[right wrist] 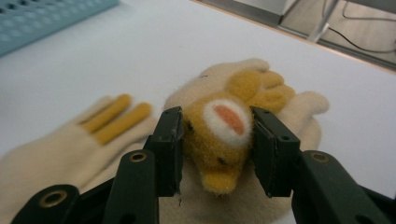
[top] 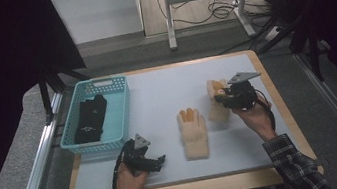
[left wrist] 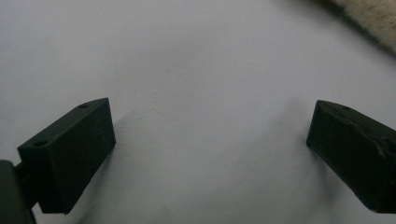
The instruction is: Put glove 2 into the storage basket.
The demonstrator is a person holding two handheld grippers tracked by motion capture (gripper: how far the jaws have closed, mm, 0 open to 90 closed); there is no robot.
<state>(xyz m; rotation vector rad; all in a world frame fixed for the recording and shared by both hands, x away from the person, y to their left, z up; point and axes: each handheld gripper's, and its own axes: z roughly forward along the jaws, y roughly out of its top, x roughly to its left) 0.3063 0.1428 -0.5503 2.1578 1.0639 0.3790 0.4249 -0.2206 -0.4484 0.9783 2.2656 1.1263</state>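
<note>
Pale worktop with right gripper fingers pinching plush glove at centre frame, left gripper fingers spread.

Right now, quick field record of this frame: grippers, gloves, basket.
left gripper: open, jaws wide apart over bare table mat, nothing between them
right gripper: shut on cream glove with orange animal face, pads pressing both sides
second cream glove: flat on the mat, orange fingertips pointing away from the person, untouched
basket: turquoise, at the table's left
basket contents: black gloves
</note>
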